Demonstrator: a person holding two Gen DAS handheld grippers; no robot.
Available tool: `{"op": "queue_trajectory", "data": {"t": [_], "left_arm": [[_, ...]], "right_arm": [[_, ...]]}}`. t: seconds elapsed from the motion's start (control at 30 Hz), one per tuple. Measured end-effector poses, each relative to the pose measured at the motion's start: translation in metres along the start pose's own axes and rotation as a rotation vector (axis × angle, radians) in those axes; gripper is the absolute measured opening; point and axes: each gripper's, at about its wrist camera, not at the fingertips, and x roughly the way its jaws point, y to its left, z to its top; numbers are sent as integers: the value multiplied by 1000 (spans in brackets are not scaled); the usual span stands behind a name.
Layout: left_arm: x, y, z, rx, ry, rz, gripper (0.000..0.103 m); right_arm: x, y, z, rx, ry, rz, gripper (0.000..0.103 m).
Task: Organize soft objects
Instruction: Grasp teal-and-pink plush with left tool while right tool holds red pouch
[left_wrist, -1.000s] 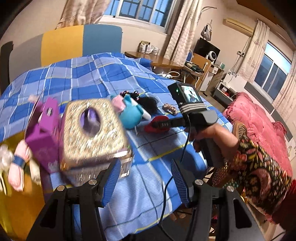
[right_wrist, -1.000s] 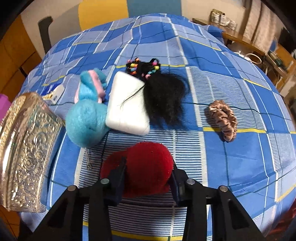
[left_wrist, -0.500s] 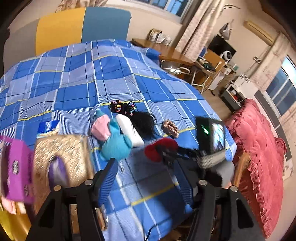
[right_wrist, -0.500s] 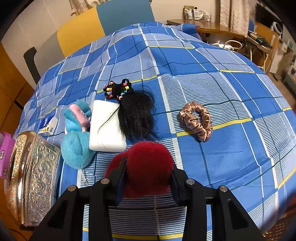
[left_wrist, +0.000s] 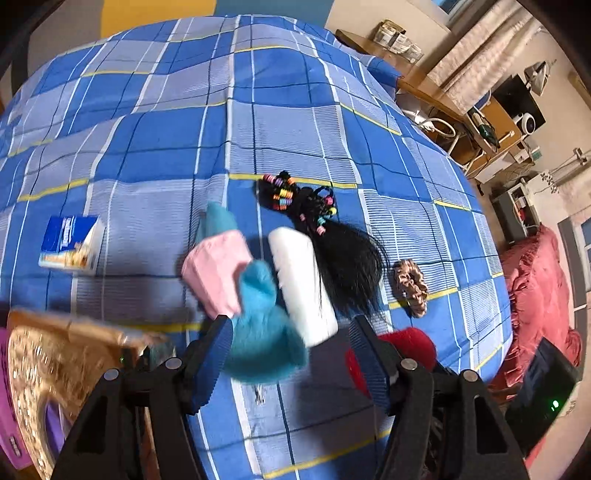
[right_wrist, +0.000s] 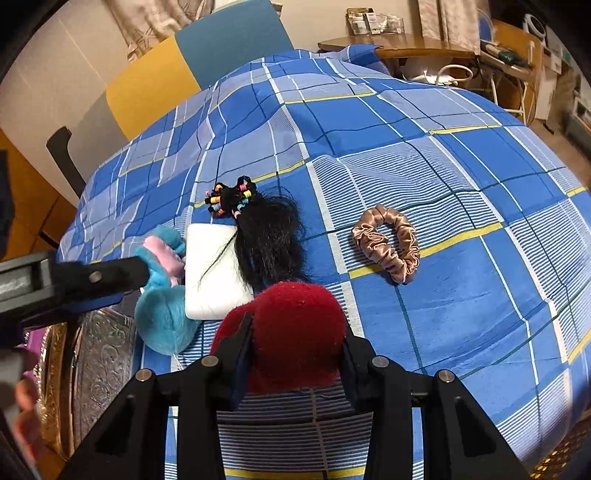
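Note:
My right gripper (right_wrist: 295, 332) is shut on a red plush ball (right_wrist: 295, 325), held just above the blue plaid bedspread (right_wrist: 443, 147); the ball also shows in the left wrist view (left_wrist: 406, 343). My left gripper (left_wrist: 291, 350) is open, hovering over a teal and pink plush toy (left_wrist: 255, 317), which also shows in the right wrist view (right_wrist: 162, 314). Beside the toy lie a white soft pad (left_wrist: 299, 280), black hair with coloured beads (left_wrist: 343, 258) and a tan satin scrunchie (left_wrist: 410, 288). The scrunchie (right_wrist: 388, 243) lies to the right of the hair (right_wrist: 266, 236).
A gold embossed tissue box (left_wrist: 55, 376) stands at the left bed edge with a purple box (left_wrist: 7, 406) beside it. A small blue packet (left_wrist: 70, 243) lies further left. A wooden desk (right_wrist: 399, 48) and a red blanket (left_wrist: 539, 295) are beyond the bed.
My left gripper has swung from above the gold box to over the teal plush toy, close to the right gripper. The right gripper has lifted slightly, still holding the red ball.

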Motion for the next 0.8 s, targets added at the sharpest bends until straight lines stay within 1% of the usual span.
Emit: {"op": "queue_trajectory", "data": {"t": [0.1, 0.17, 0.27, 0.37, 0.4, 0.47, 0.5, 0.57, 0.6, 0.63, 0.73, 0.8], "left_arm": [[6, -4, 6, 11, 3, 33, 67], [12, -6, 11, 33, 1, 78, 67], [23, -7, 17, 95, 14, 201, 67], [34, -6, 21, 117, 50, 237, 65], [38, -6, 22, 129, 64, 238, 65], [46, -10, 21, 161, 90, 232, 61], [47, -12, 19, 176, 89, 246, 59], [51, -11, 19, 165, 91, 243, 55], [51, -9, 19, 160, 86, 241, 49], [51, -8, 18, 160, 87, 239, 38], [50, -6, 14, 162, 84, 201, 27], [46, -6, 11, 146, 80, 158, 23]], "right_arm": [[-1, -2, 0, 14, -1, 14, 41], [-1, -2, 1, 21, -2, 22, 41], [-2, -3, 1, 27, -3, 27, 41], [-1, -3, 2, 31, -3, 34, 41], [-1, -3, 2, 33, -3, 36, 41], [0, -3, 2, 34, 0, 38, 41], [0, -3, 2, 35, 0, 38, 41], [0, -4, 2, 39, 0, 41, 41], [0, -5, 2, 42, 1, 42, 41], [0, -5, 2, 45, 1, 41, 41], [1, -7, 2, 54, 3, 42, 41], [0, -8, 2, 59, 0, 42, 41]]}}
